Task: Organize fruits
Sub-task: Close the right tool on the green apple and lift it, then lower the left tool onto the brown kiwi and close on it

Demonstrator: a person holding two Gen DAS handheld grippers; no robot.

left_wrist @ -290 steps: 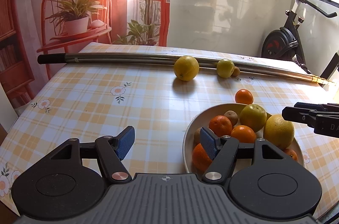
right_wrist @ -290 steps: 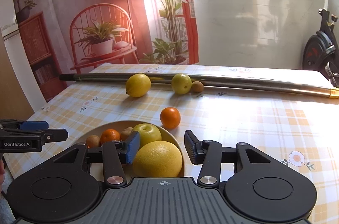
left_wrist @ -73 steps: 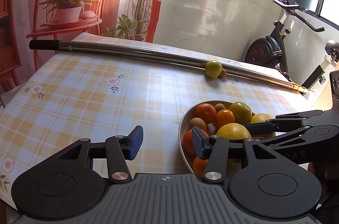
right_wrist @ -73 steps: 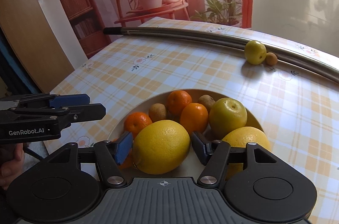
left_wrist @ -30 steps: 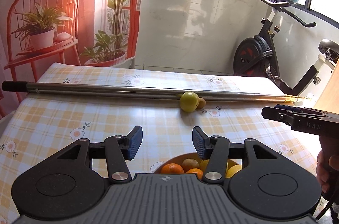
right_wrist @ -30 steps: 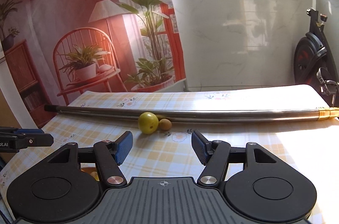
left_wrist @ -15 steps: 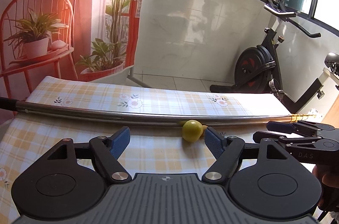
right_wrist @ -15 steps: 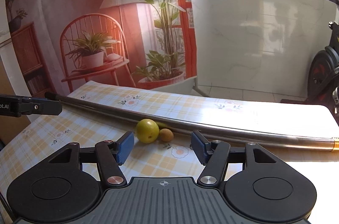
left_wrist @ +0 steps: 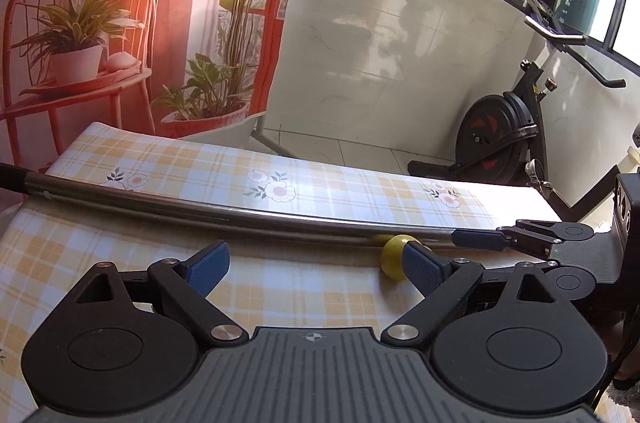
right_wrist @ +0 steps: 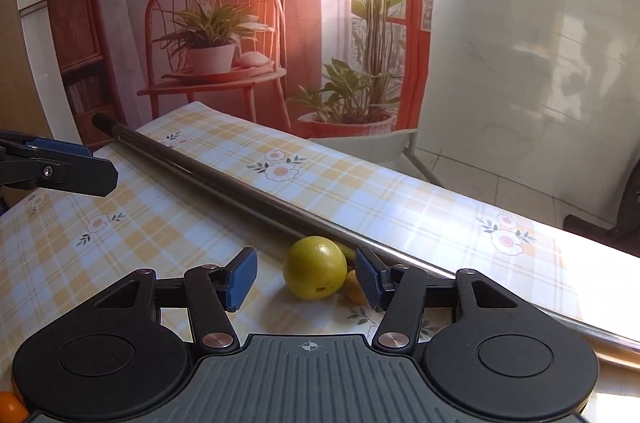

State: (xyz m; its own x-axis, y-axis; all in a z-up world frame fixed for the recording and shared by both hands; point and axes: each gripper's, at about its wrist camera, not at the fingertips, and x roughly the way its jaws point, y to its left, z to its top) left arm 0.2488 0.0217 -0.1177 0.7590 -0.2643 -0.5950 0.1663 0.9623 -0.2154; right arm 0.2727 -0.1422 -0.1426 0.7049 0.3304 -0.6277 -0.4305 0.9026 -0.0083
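Green-yellow fruit [right_wrist: 315, 268] on tablecloth [right_wrist: 160, 235], against metal pole [right_wrist: 224, 181], dead ahead between spread fingers of right gripper [right_wrist: 306, 277], nearer one; left gripper [left_wrist: 316, 265] open, empty, fruit off to its right

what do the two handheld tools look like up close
Both match: the left tool and right tool have black linkage arms with silver pivot pins, blue ribbed fingertips, round black side housings, and a grey ribbed centre plate with a small crosshair mark. No cables or sleeves are clearly visible.
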